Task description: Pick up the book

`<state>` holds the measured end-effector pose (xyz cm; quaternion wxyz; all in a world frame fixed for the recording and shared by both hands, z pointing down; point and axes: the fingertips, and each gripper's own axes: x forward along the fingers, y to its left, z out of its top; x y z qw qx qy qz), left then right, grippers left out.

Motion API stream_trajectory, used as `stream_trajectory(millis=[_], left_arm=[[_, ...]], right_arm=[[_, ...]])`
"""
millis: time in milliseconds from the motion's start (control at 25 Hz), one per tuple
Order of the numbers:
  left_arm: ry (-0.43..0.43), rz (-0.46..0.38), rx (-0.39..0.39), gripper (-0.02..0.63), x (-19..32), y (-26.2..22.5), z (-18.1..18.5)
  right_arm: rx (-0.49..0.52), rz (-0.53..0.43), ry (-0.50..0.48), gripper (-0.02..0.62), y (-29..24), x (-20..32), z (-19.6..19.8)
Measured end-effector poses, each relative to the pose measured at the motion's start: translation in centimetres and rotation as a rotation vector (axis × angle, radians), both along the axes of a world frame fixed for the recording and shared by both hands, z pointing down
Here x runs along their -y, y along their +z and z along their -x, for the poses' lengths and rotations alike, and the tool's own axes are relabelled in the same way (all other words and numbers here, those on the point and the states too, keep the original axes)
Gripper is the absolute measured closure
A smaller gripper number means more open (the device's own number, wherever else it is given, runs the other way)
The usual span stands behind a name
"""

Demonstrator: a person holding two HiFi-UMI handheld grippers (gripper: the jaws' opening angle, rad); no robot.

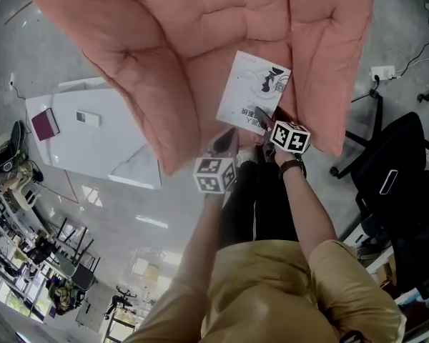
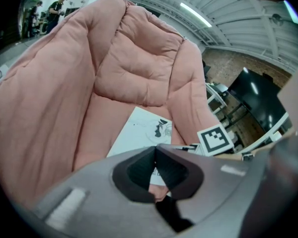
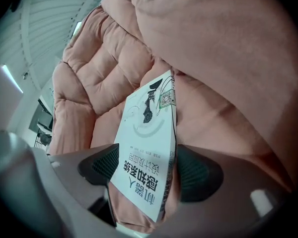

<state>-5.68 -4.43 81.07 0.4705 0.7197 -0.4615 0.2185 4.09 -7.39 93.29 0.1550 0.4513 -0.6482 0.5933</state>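
A white book [image 1: 252,91] with black print lies on the seat of a big pink cushioned chair [image 1: 200,34]. In the head view both grippers hover at the book's near edge. My right gripper [image 1: 266,120] is open, and the book's near end [image 3: 146,133] stands between its dark pads [image 3: 198,170] without being pressed. My left gripper [image 1: 225,145] sits just left of it, shut with nothing in it, tips meeting [image 2: 155,150] over the book's near corner [image 2: 139,133]. The right gripper's marker cube [image 2: 216,139] shows beside it.
A white table [image 1: 93,145] to the left carries a maroon notebook [image 1: 44,123] and a small white device [image 1: 88,118]. A black office chair [image 1: 397,184] stands at the right, with a power strip [image 1: 382,71] on the grey floor behind it.
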Motion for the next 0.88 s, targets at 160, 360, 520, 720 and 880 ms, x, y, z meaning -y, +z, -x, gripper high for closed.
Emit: stream_trajectory(millis=[160,360,520,720,880], left_arm=[[-0.003,0.010,-0.003,0.604,-0.5,0.8,0.4],[-0.001,0.022,0.008,0.603,-1.5,1.5,1.3],[-0.010,0.025,0.012,0.603,-1.7,1.3,1.5],[-0.020,0.019,0.001,0.604,-1.1,-0.1,0.8],[-0.019,0.018,-0.008,0.603,-1.4,-1.4,0.4]], right_arm=[[-0.004,0.013,0.022,0.266,1.8,0.6,-0.4],[-0.061,0.047,0.035,0.305,3.5,1.1,-1.2],[-0.077,0.046,0.010,0.384,3.5,0.8,-1.2],[-0.019,0.018,-0.003,0.520,0.3,0.4,-0.5],[0.030,0.001,0.012,0.548,-2.1,-0.1,0.7]])
